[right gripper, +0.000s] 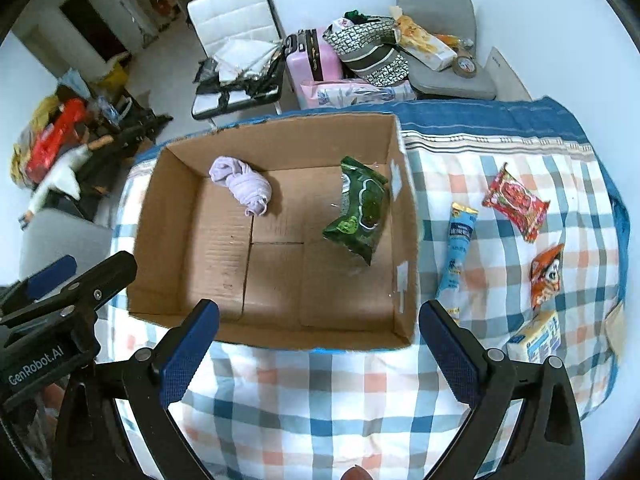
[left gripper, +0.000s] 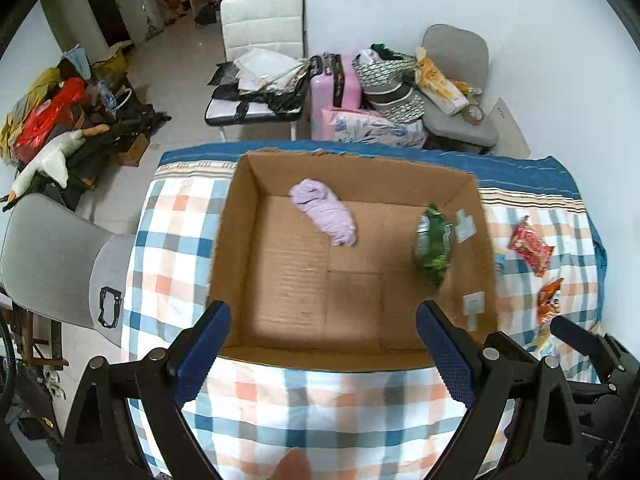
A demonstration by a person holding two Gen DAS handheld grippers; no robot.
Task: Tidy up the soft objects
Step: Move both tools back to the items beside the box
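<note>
The left gripper (left gripper: pixel 322 344) hangs wide open over the cardboard box (left gripper: pixel 234 240) — inside lie a lilac cloth bundle (left gripper: pixel 326 213) and a green packet (left gripper: pixel 432 246).

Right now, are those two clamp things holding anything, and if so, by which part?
Nothing is held. The left gripper and right gripper are both open with nothing between their fingers. The green packet and lilac cloth lie in the cardboard box.

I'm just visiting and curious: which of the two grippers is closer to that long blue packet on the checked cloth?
Right. The right gripper hangs open with one finger just short of the blue packet. The left gripper is open farther left, before the cardboard box.
</note>
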